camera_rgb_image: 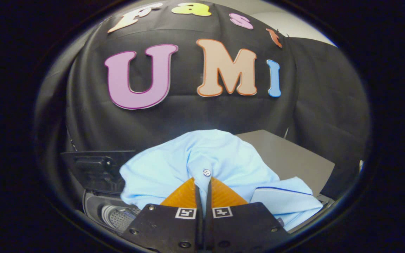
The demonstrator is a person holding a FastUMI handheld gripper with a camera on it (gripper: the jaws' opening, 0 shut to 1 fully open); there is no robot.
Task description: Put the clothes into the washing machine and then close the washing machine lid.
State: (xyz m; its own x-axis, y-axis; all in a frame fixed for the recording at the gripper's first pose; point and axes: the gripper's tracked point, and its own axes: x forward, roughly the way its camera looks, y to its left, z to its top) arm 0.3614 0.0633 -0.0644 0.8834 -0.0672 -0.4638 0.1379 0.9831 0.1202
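Observation:
A light blue shirt [202,160] with a white button hangs bunched from my gripper [203,182], whose fingers are shut on a fold of its fabric near the button. The shirt is lifted above the washing machine. Below and left of the fingers the machine's open drum [118,216] shows its perforated metal wall. The raised dark lid [98,170] stands to the left, behind the shirt's edge. The shirt's collar with a dark blue stripe [283,196] droops to the right of the fingers.
A grey flat surface [287,158] lies beyond the shirt on the right. Black cloth walls close the booth behind and on both sides.

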